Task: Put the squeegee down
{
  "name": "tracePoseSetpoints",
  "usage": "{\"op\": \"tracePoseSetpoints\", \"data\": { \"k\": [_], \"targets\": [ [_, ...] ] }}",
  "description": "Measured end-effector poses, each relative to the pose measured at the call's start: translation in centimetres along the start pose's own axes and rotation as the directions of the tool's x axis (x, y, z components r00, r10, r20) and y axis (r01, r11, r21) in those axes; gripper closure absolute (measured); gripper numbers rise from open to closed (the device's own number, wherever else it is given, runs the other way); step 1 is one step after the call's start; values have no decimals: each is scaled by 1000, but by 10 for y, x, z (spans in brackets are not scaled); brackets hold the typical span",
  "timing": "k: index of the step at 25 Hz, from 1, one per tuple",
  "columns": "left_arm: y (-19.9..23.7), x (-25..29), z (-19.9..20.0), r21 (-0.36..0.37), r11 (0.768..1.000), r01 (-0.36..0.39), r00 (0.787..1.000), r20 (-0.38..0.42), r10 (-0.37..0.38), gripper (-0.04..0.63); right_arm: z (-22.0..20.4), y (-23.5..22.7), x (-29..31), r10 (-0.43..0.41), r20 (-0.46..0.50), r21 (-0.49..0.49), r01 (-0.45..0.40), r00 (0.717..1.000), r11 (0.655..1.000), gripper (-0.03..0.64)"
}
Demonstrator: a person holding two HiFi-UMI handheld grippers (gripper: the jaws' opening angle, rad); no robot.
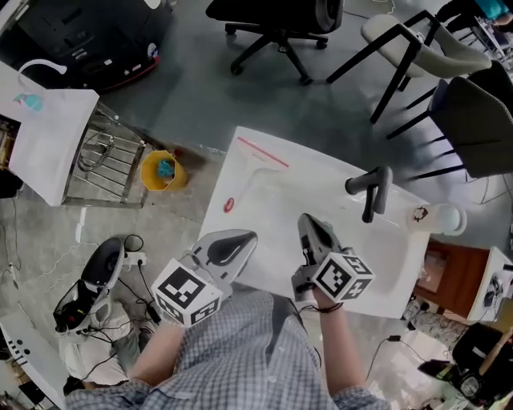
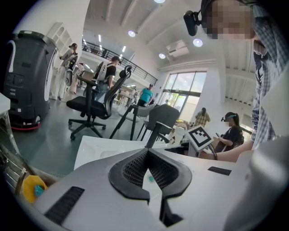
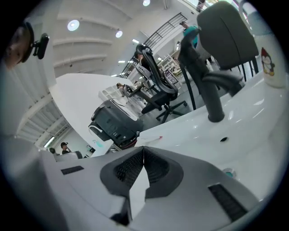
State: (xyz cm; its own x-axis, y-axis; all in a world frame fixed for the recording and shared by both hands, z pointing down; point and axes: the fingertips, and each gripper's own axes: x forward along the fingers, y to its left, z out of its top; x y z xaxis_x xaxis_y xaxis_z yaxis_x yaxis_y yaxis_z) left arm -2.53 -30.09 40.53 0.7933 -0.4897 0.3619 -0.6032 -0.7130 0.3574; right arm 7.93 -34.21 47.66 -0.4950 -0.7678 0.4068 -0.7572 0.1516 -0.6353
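My left gripper (image 2: 146, 152) has its jaws closed, the ribbed black pads meeting at the tips with nothing between them. My right gripper (image 3: 143, 149) is the same: jaws pressed together and empty. Both hover over the near edge of the glossy white moulded counter (image 1: 377, 264), the left by the near left corner and the right just beside it toward the middle, each pointing across the counter toward its far edge.

The white-handled squeegee with a thin red blade (image 1: 262, 153) lies flat on the counter at the far left corner. Its blade runs along the far edge, its pale handle points back toward me, and it is well apart from both pairs of jaws.

A small red oval object (image 1: 229, 205) sits near the left edge; I cannot tell what it is. The dark grey metal faucet (image 1: 370, 190) stands upright toward the far right, and a white mug (image 1: 446, 218) sits past it at the right corner.

On the grey floor beyond the left edge stands a yellow plastic bucket (image 1: 163, 170). A black office chair on castors (image 1: 280, 24) stands farther off.
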Motion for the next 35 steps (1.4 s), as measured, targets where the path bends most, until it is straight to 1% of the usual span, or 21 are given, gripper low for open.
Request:
{"op": "tracePoseSetpoints", "data": {
  "k": [6,10,14,17,19,21,23,27,32,35],
  "targets": [
    [-26,5,12,46,999,6,1000,26,-7,591,21,3,-57,-7,52,-139,15,999,990,607],
    [-41,9,20,74,997,8,999,47,-12,591,38,4,-88,-26,97,-239,48,995,970,608],
    [-56,11,31,125,992,-3,998,69,-6,591,63,8,-121,-49,186,-372,117,981,921,609],
    [-66,11,38,179,984,-18,996,90,1,591,78,13,-141,-53,246,-438,160,968,885,609],
    [-71,10,42,198,980,-26,995,98,7,591,85,15,-152,-70,272,-471,196,960,860,609],
    [-71,8,46,204,978,-50,993,114,27,591,90,14,-160,-94,294,-496,236,951,836,609],
    [-70,7,52,194,979,-61,991,132,35,591,95,13,-168,-112,314,-505,265,943,821,609],
    [-75,5,58,200,979,-49,990,136,22,591,98,12,-179,-115,337,-484,278,934,830,609],
    [-84,11,58,208,978,-35,991,133,7,591,99,10,-182,-99,342,-475,262,935,840,609],
    [-91,13,56,217,976,-28,992,122,2,591,100,9,-184,-93,343,-479,259,935,839,609]
  ]
}}
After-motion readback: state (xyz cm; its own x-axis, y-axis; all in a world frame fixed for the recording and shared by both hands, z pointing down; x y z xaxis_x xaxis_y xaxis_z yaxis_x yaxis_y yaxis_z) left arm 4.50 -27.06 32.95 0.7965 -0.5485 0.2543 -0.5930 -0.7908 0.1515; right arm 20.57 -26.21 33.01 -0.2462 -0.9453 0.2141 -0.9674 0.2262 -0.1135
